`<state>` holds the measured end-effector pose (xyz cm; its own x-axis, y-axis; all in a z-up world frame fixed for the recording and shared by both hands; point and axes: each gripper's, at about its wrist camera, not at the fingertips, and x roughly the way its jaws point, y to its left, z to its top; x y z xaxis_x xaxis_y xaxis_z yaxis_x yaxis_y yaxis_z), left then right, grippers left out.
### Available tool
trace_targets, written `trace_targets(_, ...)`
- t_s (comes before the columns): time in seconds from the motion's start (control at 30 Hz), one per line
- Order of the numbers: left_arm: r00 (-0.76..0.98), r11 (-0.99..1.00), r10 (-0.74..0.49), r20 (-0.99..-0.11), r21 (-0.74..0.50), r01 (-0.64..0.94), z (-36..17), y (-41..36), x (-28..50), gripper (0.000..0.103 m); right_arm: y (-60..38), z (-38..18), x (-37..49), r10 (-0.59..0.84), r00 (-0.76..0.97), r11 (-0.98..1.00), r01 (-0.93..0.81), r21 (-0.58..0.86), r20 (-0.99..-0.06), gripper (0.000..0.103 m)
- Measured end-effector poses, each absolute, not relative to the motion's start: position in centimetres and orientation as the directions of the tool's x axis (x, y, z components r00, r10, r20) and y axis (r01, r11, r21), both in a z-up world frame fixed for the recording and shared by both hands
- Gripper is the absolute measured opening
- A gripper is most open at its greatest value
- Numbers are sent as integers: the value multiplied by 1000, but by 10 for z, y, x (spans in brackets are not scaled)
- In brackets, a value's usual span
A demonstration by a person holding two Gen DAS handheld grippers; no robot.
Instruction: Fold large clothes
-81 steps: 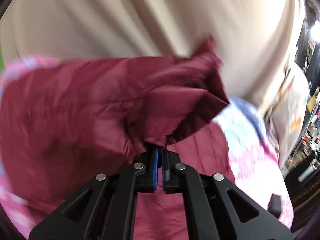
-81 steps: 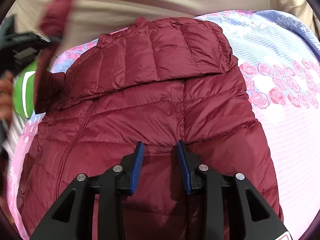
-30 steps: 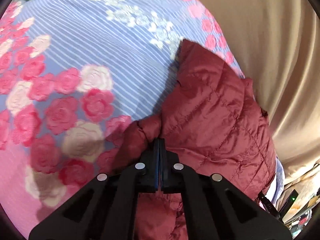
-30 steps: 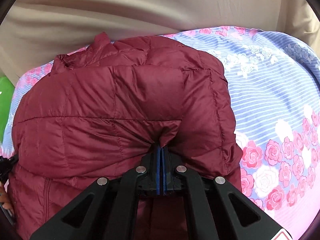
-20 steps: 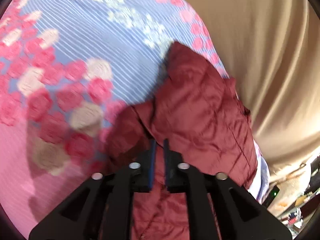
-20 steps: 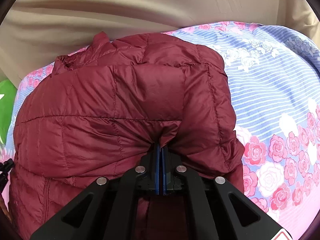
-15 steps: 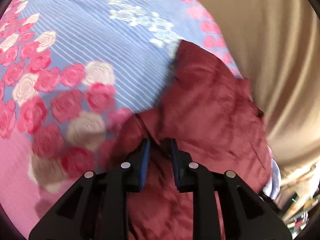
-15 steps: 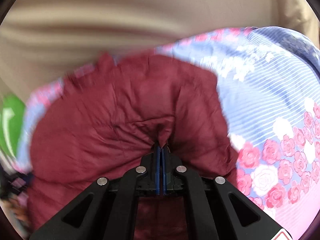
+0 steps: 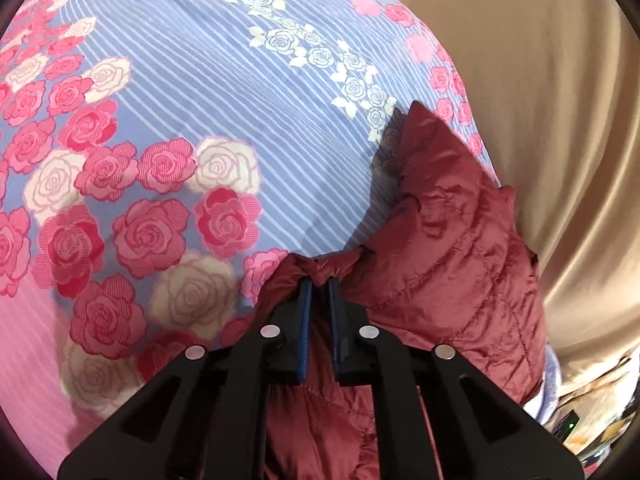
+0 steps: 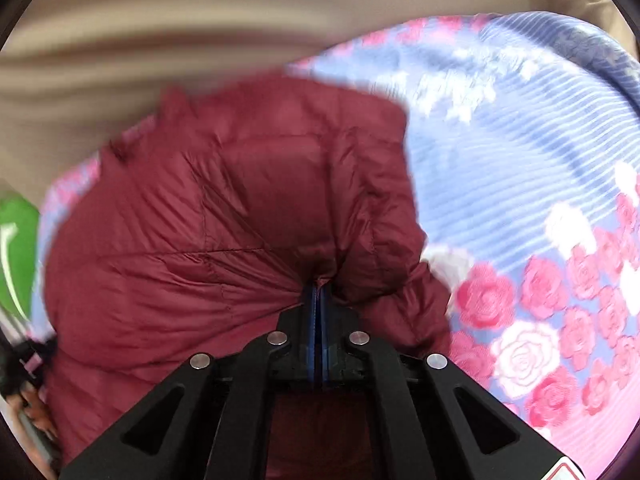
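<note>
On the bed, across a floral sheet (image 9: pixel 224 92) of blue stripes and pink roses, lies the maroon puffer jacket (image 10: pixel 224 216), bunched up and quilted, with a beige curtain (image 9: pixel 552 128) hanging close behind it. Right gripper (image 10: pixel 319 294) first: jaws pressed tight together, a pinch of the jacket's shell caught between the blue pads, and creases fan out from that pinch across the fabric. The picture from that side is smeared, so fine stitching is hard to make out. Over to the left gripper (image 9: pixel 319 286): its jaws have just been closing, and they stand only a narrow slit apart, with a small knot of the jacket's edge nipped at the very tips. That edge sits right where jacket meets sheet, roses to one side, maroon quilting to the other. From the left camera the jacket (image 9: pixel 448 264) runs up along the curtain side of the bed, one pointed corner poking up over the stripes. Something green (image 10: pixel 16 248) shows at the far edge, beyond the jacket.
</note>
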<state>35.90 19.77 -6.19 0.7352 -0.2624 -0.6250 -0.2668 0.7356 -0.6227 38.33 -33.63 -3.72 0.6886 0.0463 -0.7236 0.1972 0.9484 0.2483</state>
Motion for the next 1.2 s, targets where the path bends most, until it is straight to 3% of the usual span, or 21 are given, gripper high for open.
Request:
trace_targets(0.13, 749, 805, -194, -633, -539, -247, -59, 185, 352, 6, -325, -17, 374, -74, 683, 957, 254, 141, -727, 0)
trace_targets(0.2, 750, 821, -175, -638, -514, -246, -59, 181, 351, 6, -326, -1, 360, -209, 680, 932, 357, 68, -702, 16)
trace_targets(0.23, 748, 828, -167, -642, -503, -247, -58, 179, 352, 6, -322, 7, 353, -247, 693, 923, 381, 53, -677, 17)
trace_targets(0.43, 738, 868, -117, -665, -429, -249, -56, 169, 350, 7, -211, 49, 365, 106, 750, 992, -36, 120, -653, 12)
trace_targets(0.5, 736, 870, -113, -667, -424, -251, -56, 168, 352, 7, -154, 52, 385, 267, 698, 963, -211, 165, -664, 12)
trace_targets(0.63, 739, 862, -126, -662, -441, -248, -56, 170, 350, 7, -58, 38, 432, 389, 588, 905, -386, 177, -709, 12)
trace_targets(0.87, 745, 849, -142, -652, -467, -246, -57, 173, 351, 7, 42, -7, 488, 385, 496, 880, -452, 147, -779, 12)
trace_targets(0.93, 746, 847, -146, -649, -472, -245, -58, 174, 350, 7, 59, -18, 502, 349, 502, 894, -432, 121, -791, 5)
trace_targets(0.97, 746, 846, -147, -649, -474, -245, -58, 174, 350, 7, 63, -24, 512, 333, 506, 902, -416, 114, -796, 0)
trace_targets(1.2, 749, 838, -161, -642, -490, -240, -59, 176, 349, 7, 56, -35, 532, 369, 509, 916, -341, 211, -778, 0)
